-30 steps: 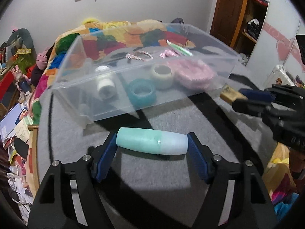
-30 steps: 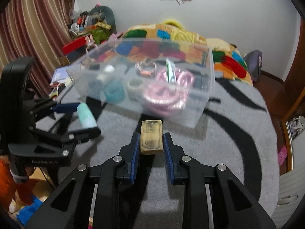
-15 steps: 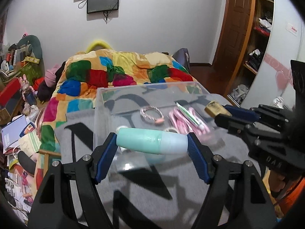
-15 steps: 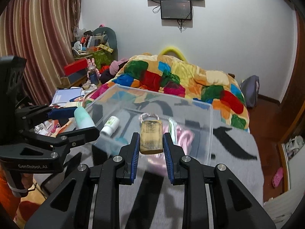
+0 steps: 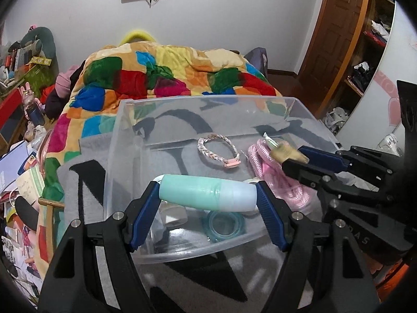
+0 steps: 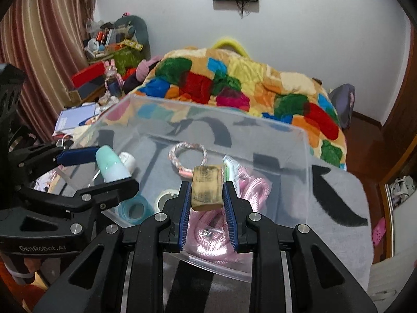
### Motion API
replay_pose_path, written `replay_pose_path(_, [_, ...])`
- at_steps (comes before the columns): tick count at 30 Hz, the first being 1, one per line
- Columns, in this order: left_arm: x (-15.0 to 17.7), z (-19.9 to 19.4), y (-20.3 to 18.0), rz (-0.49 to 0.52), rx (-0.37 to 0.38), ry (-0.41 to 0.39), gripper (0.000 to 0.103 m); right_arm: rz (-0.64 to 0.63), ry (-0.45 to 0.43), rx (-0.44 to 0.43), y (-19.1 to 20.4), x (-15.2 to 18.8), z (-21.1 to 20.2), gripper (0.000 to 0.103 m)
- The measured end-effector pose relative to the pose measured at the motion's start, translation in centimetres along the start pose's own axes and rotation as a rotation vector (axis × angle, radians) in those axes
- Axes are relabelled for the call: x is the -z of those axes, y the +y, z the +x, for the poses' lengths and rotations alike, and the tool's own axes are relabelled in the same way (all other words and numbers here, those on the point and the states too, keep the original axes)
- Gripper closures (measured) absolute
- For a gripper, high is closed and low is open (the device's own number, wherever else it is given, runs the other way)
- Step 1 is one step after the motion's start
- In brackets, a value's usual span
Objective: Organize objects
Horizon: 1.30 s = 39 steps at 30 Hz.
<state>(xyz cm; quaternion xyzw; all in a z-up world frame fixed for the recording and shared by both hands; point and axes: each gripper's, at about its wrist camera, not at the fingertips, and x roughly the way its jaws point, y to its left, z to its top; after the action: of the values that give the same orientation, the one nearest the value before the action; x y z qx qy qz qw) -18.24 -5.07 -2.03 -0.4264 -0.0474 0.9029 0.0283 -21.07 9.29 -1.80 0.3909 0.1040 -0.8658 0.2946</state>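
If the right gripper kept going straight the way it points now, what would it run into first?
Probably the pink rope coiled in the clear bin. The right gripper, shut on the tan block, hangs over the bin's near wall, with the rope directly ahead and below. Depth is unclear, so the bin floor may come first.

Bins: one clear bin (image 5: 307, 120)
Grippers: two, left (image 5: 208, 198) and right (image 6: 206, 195)
Mint tubes: one tube (image 5: 206, 195)
Tan blocks: one block (image 6: 207, 187)
Bracelets: one bracelet (image 5: 217, 150)
Pink cords: one cord (image 6: 208, 232)
Tape rolls: two, teal roll (image 5: 225, 225), white roll (image 6: 166, 198)
White bottles: one bottle (image 6: 127, 159)
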Motion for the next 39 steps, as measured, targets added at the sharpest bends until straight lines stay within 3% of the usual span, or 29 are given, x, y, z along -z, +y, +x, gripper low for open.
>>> replay_pose_path(2, [0.1, -0.1, 0.0, 0.000, -0.002, -0.002, 0.029, -0.004, 0.005, -0.016, 0.0, 0.2, -0.1, 0.078])
replay_pose_path(4, [0.2, -0.5, 0.0, 0.001, 0.002, -0.011, 0.025, -0.004, -0.005, -0.023, 0.0, 0.3, -0.7, 0.069])
replay_pose_path(11, [0.8, -3.7, 0.0, -0.008, 0.001, -0.089, 0.024, -0.003, -0.083, -0.031, -0.2, 0.5, -4.4, 0.067])
replay_pose_path(14, [1.7, -5.3, 0.0, -0.020, 0.010, -0.122, 0.014, 0.002, -0.130, -0.036, 0.0, 1.3, -6.3, 0.043])
replay_pose_path(15, [2.0, -5.7, 0.0, -0.026, 0.013, -0.129, 0.010, 0.000, -0.146, -0.032, 0.2, 1.7, -6.8, 0.029])
replay_pose_path(16, [2.4, -6.1, 0.0, -0.032, 0.016, -0.137, 0.009, -0.003, -0.166, -0.021, 0.3, 2.1, -7.3, 0.021])
replay_pose_path(24, [5.3, -7.2, -0.5, -0.067, 0.002, -0.162, 0.006, -0.036, -0.238, 0.042, 1.8, 5.5, -9.6, 0.012])
replay_pose_path(28, [6.8, -7.4, -0.9, -0.070, -0.028, -0.181, 0.006, -0.016, -0.238, 0.052, 1.9, 6.9, -9.6, 0.007])
replay_pose_path(39, [8.5, -7.6, -1.7, -0.070, -0.034, -0.196, 0.006, 0.036, -0.201, 0.044, 0.9, 8.8, -9.0, 0.007])
